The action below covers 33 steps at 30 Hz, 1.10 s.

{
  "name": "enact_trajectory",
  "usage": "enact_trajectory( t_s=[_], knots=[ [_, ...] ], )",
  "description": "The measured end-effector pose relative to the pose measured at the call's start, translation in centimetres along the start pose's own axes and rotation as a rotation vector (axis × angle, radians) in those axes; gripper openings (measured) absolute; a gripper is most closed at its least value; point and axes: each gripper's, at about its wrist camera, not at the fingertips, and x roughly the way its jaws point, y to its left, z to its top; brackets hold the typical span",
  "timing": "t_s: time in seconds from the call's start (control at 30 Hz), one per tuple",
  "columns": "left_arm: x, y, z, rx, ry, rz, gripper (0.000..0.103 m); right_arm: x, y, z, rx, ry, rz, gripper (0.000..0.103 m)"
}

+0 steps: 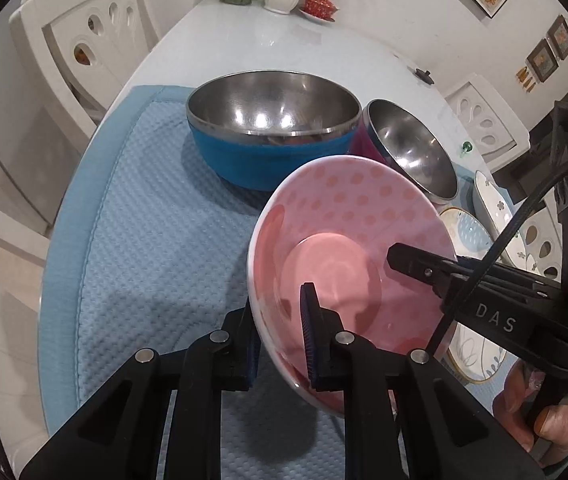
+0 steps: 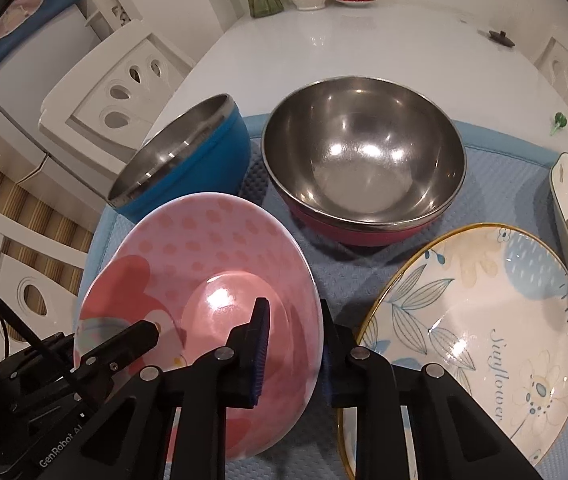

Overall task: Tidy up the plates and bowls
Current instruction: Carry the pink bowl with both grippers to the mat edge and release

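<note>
Both grippers pinch the pink dotted bowl (image 1: 348,248) by opposite rims above the blue mat (image 1: 143,240): the left gripper (image 1: 279,344) in its own view, the right gripper (image 2: 292,356) in its own. Only the right view shows the whole "Sunflower" plate (image 2: 484,340); only the left shows a hand (image 1: 540,412).

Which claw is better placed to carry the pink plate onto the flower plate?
Probably the right claw: it grips the pink plate's rim right beside the flower plate. The left claw grips the far rim.
</note>
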Motion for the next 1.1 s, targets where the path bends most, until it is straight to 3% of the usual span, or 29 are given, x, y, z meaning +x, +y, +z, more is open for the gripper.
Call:
enact_trajectory(
  t_s=[0.33,0.67,1.1],
  knots=[
    [-4.1,-0.1,-1.8,0.008,-0.039,0.013,0.015,-4.3,2.5,-2.2,-0.022,-0.041,0.017,0.02],
    [-9.4,-0.4,-5.8,0.001,-0.074,0.024,0.015,-9.0,4.8,-7.3,-0.016,-0.042,0.049,0.02],
    [-11.5,1.0,-11.3,-0.029,-0.033,0.03,0.015,-9.7,7.7,-12.2,-0.047,0.028,0.027,0.02]
  ],
)
